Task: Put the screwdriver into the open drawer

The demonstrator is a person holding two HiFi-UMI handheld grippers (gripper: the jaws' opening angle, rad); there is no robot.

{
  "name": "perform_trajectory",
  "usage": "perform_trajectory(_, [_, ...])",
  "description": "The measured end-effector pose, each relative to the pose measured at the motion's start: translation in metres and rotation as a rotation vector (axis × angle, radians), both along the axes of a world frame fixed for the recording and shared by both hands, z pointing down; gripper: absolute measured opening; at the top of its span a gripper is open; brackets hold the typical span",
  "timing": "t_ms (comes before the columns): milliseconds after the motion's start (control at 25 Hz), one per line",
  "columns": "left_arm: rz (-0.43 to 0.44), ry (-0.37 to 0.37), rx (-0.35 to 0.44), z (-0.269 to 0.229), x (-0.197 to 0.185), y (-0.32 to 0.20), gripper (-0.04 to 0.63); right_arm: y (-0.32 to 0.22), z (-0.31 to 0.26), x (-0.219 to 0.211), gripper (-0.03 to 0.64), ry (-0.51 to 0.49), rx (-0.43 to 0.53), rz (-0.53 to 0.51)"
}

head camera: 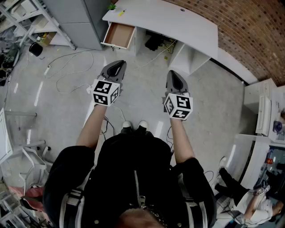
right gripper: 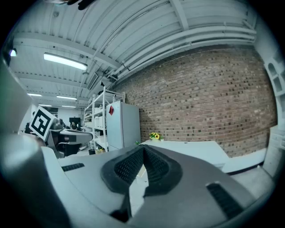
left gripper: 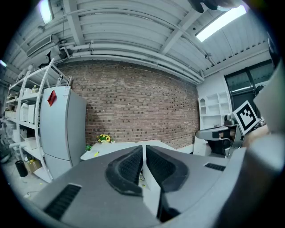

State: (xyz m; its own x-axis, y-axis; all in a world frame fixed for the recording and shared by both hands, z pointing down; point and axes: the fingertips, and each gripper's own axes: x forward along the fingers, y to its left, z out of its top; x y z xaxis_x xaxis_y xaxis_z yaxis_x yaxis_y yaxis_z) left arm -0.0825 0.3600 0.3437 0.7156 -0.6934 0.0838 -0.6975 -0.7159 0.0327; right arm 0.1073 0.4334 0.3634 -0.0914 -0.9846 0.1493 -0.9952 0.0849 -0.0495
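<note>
A rough brick wall (head camera: 249, 26) backs the smooth, curved white bench (head camera: 178, 22) with its boxy brown-lined drawer (head camera: 118, 35) open, the matte grey left gripper (head camera: 119, 63) and right gripper (head camera: 172, 73) hover well short of it with ribbed pads pressed together on nothing, and the slim yellow screwdriver (head camera: 121, 13) lies on the bench top just behind the drawer.

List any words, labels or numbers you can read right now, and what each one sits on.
No words or numbers can be read in any view.
Left cube, on the left claw: black-and-white square patterns only, no letters.
Right cube, on the right claw: the same kind of patterns, no letters.
Red label on the fridge: too small to read.
</note>
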Motion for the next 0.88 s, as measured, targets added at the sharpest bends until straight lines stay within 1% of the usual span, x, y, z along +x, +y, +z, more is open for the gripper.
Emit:
perform_trajectory(120, [0.003,-0.001,0.007,0.000,-0.005,-0.001,0.041,-0.002,-0.002,-0.005,0.000,-0.011,0.013,-0.009])
perform_trajectory(320, [0.015,0.003,-0.004,0.006,-0.007,-0.005,0.048,-0.010,0.005,-0.007,0.000,-0.006,-0.002,-0.015])
perform_trajectory(360, [0.021,0.006,-0.009,0.006,-0.006,-0.006,0.076,-0.011,0.006,-0.007,0.000,-0.008,-0.004,-0.017])
perform_trajectory(520, [0.024,0.024,-0.015,0.006,-0.004,-0.015,0.243,-0.020,0.009,-0.006,0.000,-0.012,-0.013,-0.031])
perform_trajectory(560, [0.018,0.030,-0.013,0.005,-0.005,-0.017,0.264,-0.022,0.010,-0.006,0.000,-0.012,-0.015,-0.035])
perform_trajectory(720, [-0.006,0.025,-0.012,0.006,-0.006,-0.026,0.268,-0.029,0.011,-0.004,0.000,-0.012,-0.018,-0.052])
perform_trajectory(880, [-0.026,0.009,-0.035,0.013,-0.005,-0.032,0.268,-0.035,0.014,0.002,0.000,-0.005,-0.019,-0.070])
